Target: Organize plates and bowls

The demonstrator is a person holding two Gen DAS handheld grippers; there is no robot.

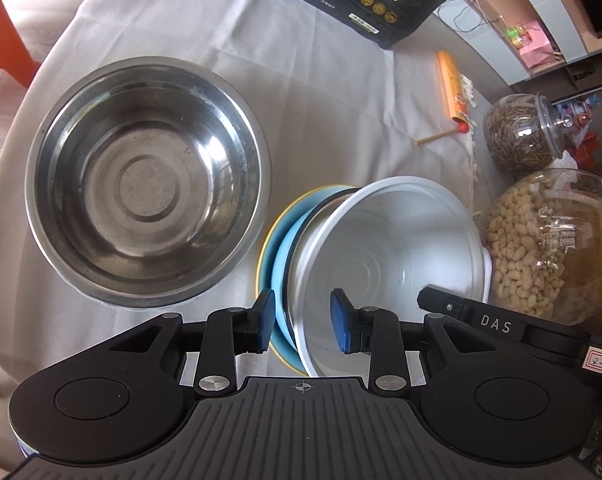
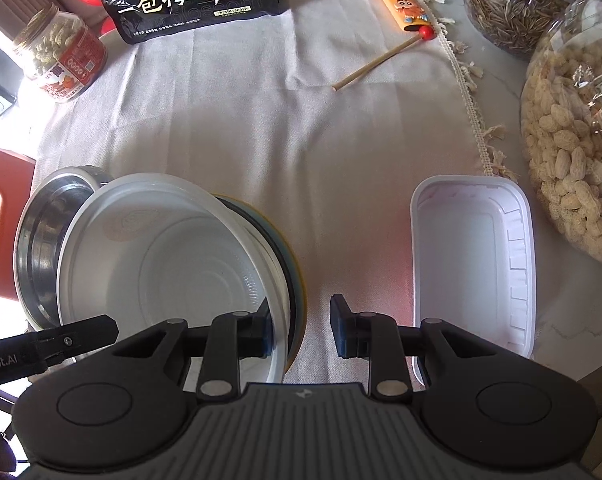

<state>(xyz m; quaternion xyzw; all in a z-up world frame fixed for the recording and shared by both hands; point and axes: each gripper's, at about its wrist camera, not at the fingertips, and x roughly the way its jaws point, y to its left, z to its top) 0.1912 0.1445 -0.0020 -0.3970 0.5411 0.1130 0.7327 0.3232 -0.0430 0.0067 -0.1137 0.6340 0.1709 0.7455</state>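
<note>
While both of my claws work at the one stack, the left claw point(image 1: 303, 322) straddles its near rim: one blue pad outside the blue plate point(image 1: 279, 248), the other inside the white bowl point(image 1: 385, 248). I cannot tell whether those pads press the rims. My right claw point(image 2: 301, 328) straddles the opposite rim, with its left pad inside the bowl and its right pad clear of the stack over the cloth point(image 2: 261, 128), jaws apart. The left pad is partly hidden behind the bowl wall, so contact is unconfirmed. The bowl sits tilted on the plate, a dark rim showing between them. The plate is pale blue with a yellow edge. The steel bowl point(image 1: 147, 184) stands just beside the stack on the desk; the white tray point(image 2: 473, 256) lies apart.
</note>
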